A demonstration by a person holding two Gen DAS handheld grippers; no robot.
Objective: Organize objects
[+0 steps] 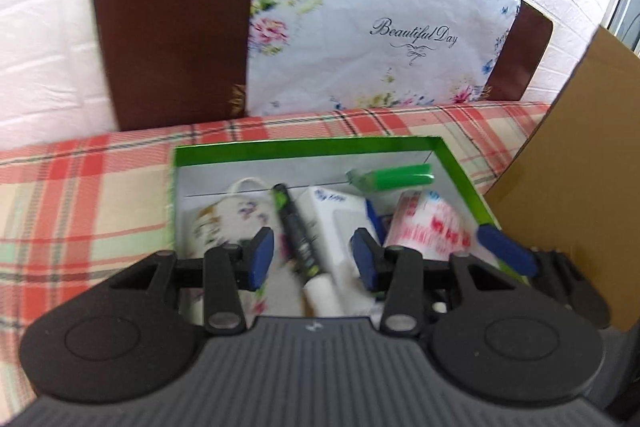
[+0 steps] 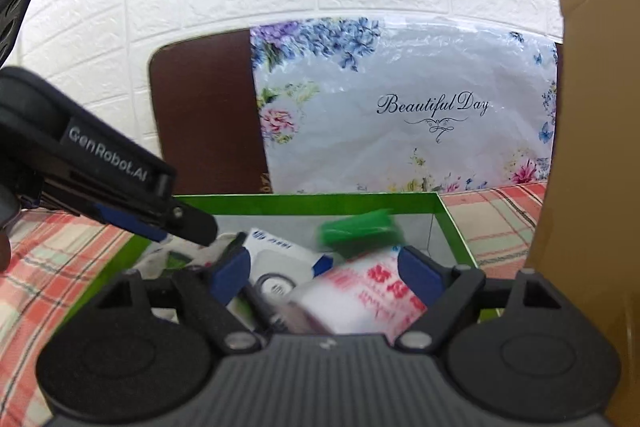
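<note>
From the left wrist, the left gripper [image 1: 313, 255] hangs released, jaws apart, over the green box [image 1: 304, 146] on the plaid cloth; a black marker [image 1: 298, 231] lies between them, light, stiff and slick, best pinched mid-barrel. From the right wrist, the right gripper [image 2: 322, 273] is likewise spread above a tape roll [image 2: 360, 293], rigid and light; grip across its width.

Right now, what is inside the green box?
In the green box: floral cup, black marker, white carton, green item, red-printed tape roll. Whatever lies beneath them is covered.
</note>
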